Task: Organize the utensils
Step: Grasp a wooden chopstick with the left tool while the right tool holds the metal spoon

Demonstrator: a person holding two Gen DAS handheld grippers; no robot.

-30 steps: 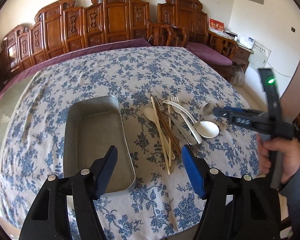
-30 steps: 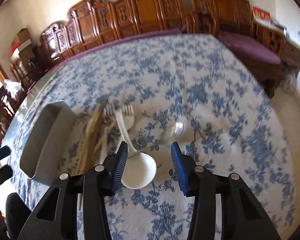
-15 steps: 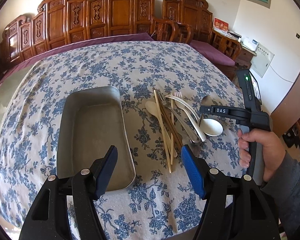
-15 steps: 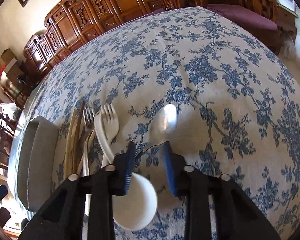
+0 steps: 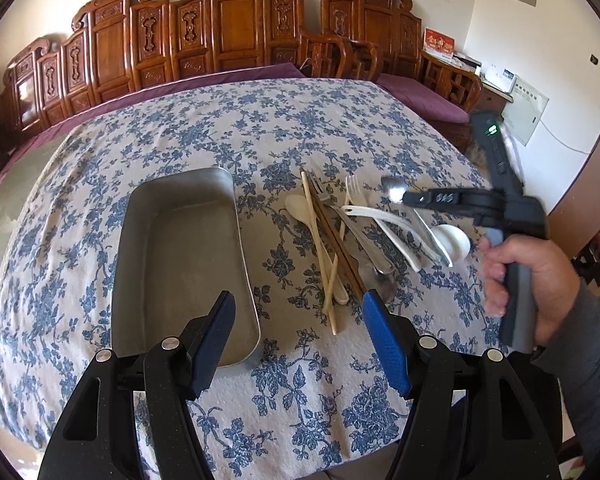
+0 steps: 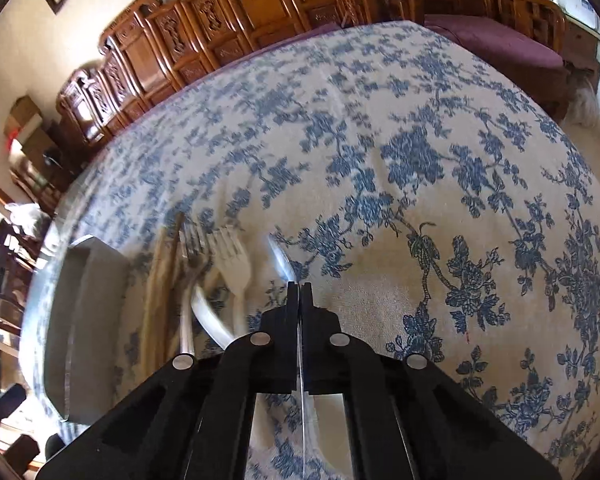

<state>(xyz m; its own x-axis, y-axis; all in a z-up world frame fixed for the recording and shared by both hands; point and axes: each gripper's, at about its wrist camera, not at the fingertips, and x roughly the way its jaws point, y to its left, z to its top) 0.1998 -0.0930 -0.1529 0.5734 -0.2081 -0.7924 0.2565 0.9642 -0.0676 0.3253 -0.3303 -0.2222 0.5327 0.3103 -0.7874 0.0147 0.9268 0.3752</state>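
Note:
A pile of utensils lies on the flowered tablecloth: chopsticks [image 5: 320, 236], a wooden spoon [image 5: 298, 208], a metal fork [image 5: 352, 220], a white plastic fork [image 5: 356, 196] and a white soup spoon [image 5: 452, 242]. My right gripper [image 5: 410, 199], held by a hand [image 5: 528, 276], is shut on the thin handle of a metal spoon [image 5: 394, 192]. In the right wrist view the spoon's bowl [image 6: 280, 256] sticks out ahead of the shut right gripper [image 6: 300, 286]. The metal tray [image 5: 180, 248] is empty. My left gripper [image 5: 298, 296] hovers open near the table's front edge, with nothing in it.
Carved wooden chairs [image 5: 236, 28] with purple cushions line the far side of the table. A side cabinet [image 5: 496, 88] stands at the right wall. In the right wrist view the tray [image 6: 88, 300] sits left of the white fork [image 6: 232, 256] and the chopsticks [image 6: 160, 280].
The right gripper's jaws went from open over the white soup spoon to shut on the metal spoon's handle, and it rolled a little. The left gripper stayed open and almost still.

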